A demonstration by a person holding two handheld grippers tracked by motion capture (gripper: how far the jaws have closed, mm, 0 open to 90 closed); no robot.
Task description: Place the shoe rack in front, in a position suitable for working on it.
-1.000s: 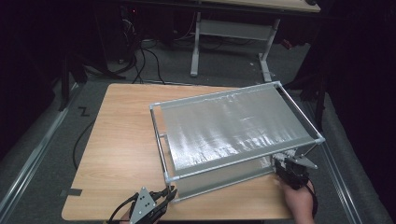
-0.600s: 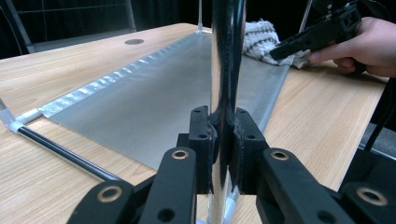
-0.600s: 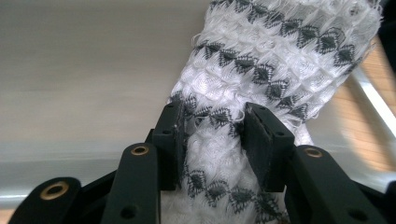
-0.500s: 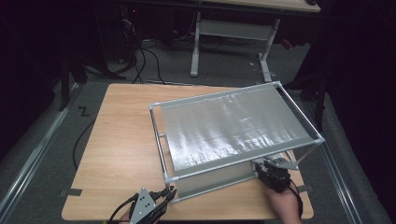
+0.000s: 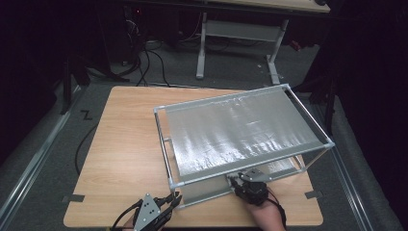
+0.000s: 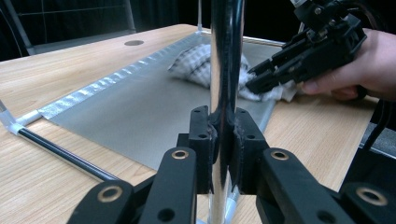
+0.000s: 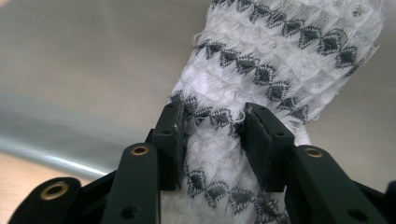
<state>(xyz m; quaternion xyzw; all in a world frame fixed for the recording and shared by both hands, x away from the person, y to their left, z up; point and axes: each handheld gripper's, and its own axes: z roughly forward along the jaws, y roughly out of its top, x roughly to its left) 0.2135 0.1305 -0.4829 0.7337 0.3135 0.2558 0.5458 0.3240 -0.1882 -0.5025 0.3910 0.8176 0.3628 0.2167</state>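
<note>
Left gripper [image 5: 169,199] first: pinched tight on the shiny upright pole [image 6: 226,56] at the near left corner of the metal rack [image 5: 250,164], holding the rack steady on the wooden table [image 5: 125,144]. Next, to the right, right gripper [image 5: 235,179]: half closed, squeezing a white cloth [image 7: 280,51] with dark diamond marks, pads pressing it from both sides. Cloth down on the lower silver sheet [image 6: 140,107], under the top silver sheet [image 5: 235,130], near the front edge. Looks like wiping the lower sheet. Could go wrong in a few ways. Might lose the cloth by rubbing too hard with such a soft bunch between the jaws. Might bump the front top bar or the right-hand poles by lifting the hand too high, with so little room between the two sheets. Might drag the whole rack sideways by pushing hard, after a slip of the left grip on the smooth pole. Might push the cloth off the sheet's edge and onto the table. Around, from the left: a bit of grey tape [image 5: 72,198] near the table's front corner, black cables [image 5: 149,62] on the floor behind, and a second table's white legs [image 5: 235,33] farther back, all well apart from the work. In the way: the rack's own top sheet and bars, nothing else close.
</note>
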